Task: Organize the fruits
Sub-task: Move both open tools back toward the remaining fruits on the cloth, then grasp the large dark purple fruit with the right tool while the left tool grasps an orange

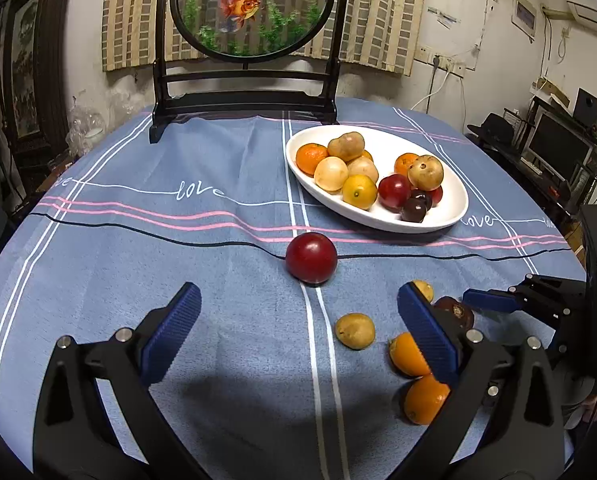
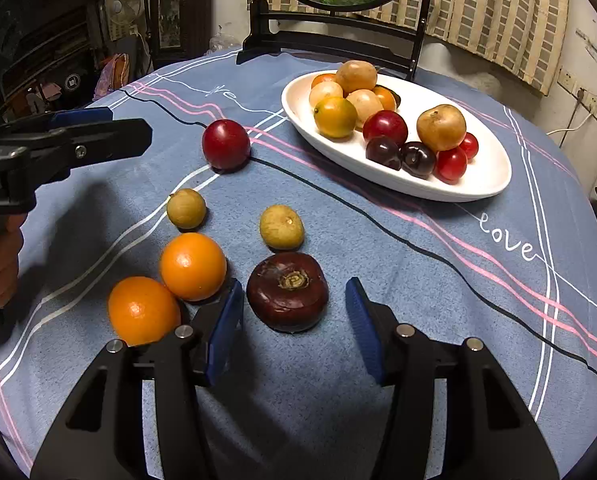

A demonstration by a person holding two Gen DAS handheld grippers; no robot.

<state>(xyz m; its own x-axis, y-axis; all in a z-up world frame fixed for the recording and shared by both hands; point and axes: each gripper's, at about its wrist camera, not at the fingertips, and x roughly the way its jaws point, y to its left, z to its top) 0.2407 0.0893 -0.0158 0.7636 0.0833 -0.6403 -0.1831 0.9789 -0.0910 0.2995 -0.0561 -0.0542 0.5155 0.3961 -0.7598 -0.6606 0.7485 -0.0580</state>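
Dark purple fruit (image 2: 287,291) on the tablecloth (image 2: 418,280), between the spread, non-touching fingers of the right gripper (image 2: 294,320).

Loose on the bench (image 2: 438,280) lie two oranges (image 2: 193,266), two small yellow-green fruits (image 2: 282,227), one red plum (image 2: 226,144) and one dark brown fruit (image 2: 287,291).

Dim indoor light, soft shadows (fisheye-warped edges)

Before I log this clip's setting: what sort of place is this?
Most likely a lived-in home room: a clothed table, a goldfish screen, curtains, and a computer monitor on a cluttered desk.
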